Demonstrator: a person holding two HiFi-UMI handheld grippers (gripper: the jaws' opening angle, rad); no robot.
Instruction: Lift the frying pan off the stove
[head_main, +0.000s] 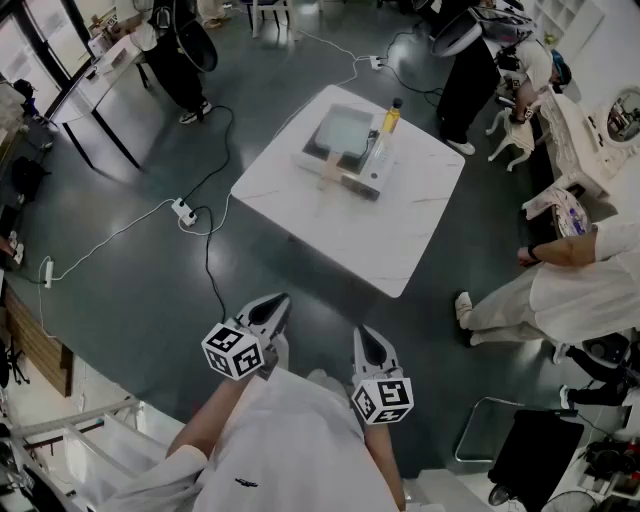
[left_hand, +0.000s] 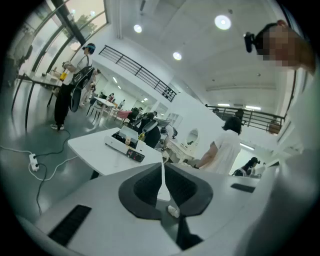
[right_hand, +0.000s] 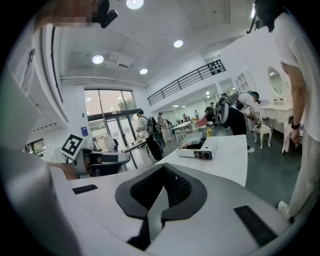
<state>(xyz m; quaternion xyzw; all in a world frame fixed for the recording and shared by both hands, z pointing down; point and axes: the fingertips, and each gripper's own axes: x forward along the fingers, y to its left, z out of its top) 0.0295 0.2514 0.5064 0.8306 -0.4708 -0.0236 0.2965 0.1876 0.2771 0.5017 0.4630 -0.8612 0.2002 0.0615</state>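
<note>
two grippers, left gripper (head_main: 272, 305) and right gripper (head_main: 368, 342), both pinched shut on nothing, well apart from the one table (head_main: 400, 230) where one frying pan (head_main: 343, 130) sits on one stove (head_main: 312, 158); only the head view shows the pan's top, the gripper views catch the stove's dark front panel (right_hand: 206, 155)

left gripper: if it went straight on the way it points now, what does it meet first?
Probably the white table, near its corner right of the stove. The shut left gripper points at it across open floor; nothing shows between, though depth is unclear.
</note>
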